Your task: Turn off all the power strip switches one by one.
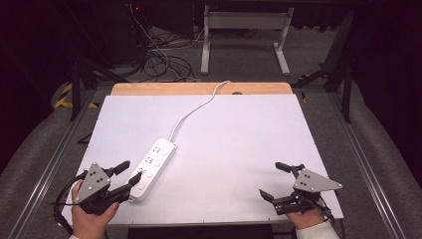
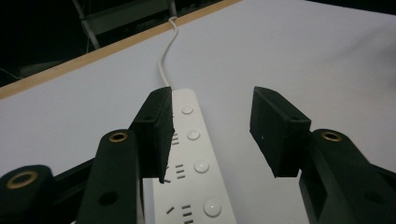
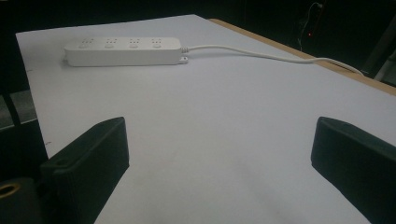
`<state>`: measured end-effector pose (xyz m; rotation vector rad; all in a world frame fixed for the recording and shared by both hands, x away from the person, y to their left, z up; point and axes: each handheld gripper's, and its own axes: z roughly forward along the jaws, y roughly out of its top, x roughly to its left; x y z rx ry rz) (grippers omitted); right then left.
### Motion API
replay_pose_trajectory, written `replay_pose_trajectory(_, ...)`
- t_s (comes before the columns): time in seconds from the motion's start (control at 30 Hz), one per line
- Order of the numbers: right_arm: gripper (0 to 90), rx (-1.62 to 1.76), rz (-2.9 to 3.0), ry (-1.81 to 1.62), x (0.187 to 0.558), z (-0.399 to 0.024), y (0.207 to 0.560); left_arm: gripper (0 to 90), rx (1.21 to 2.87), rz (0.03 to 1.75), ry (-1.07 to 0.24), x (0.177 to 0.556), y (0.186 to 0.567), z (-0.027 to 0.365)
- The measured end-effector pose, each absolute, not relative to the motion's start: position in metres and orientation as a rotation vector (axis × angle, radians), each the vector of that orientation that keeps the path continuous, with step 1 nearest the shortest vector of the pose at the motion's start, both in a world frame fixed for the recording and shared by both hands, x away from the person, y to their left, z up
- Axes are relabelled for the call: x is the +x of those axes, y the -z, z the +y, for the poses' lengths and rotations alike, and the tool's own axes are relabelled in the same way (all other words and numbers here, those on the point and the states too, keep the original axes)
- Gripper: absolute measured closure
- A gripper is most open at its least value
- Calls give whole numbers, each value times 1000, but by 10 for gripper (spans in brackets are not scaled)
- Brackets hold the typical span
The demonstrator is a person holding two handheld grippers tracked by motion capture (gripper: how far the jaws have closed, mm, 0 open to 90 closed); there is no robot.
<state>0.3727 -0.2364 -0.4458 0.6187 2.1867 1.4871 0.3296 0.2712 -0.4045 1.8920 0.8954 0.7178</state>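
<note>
Here, the left gripper [image 1: 127, 174] straddles the near end of a white plastic four-socket power strip [image 1: 152, 162], jaws partly open, not yet pressing.
The strip lies left of centre on the white surface [image 1: 239, 149]; the right gripper [image 1: 272, 180] waits wide open, empty, well apart.

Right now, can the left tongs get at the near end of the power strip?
Probably yes: the left tongs already straddle the near end of the power strip, jaws apart, one pad beside its edge, and nothing lies between them on the white table.

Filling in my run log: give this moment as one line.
left claw: open, astride power strip near end | right claw: open, over bare table | strip: flat, corded
</note>
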Motion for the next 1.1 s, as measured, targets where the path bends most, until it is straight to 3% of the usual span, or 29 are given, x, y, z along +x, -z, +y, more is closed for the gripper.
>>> replay_pose_trajectory(0.4,46,614,2189,-1489,373,-237,446,523,1928,897,-641,347,404,271)
replay_pose_trajectory(0.87,46,618,2186,-1493,374,-238,446,693,2035,975,-579,356,403,267)
replay_pose_trajectory(0.9,46,614,2187,-1497,374,-238,446,723,2050,982,-578,357,403,267)
replay_pose_trajectory(0.93,46,616,2189,-1497,374,-238,446,757,2095,980,-465,363,403,269)
replay_pose_trajectory(1.0,47,617,2189,-1492,374,-237,446,814,2119,982,-375,367,404,270)
replay_pose_trajectory(1.1,47,616,2189,-1490,374,-237,446,899,2163,1017,-396,369,406,268)
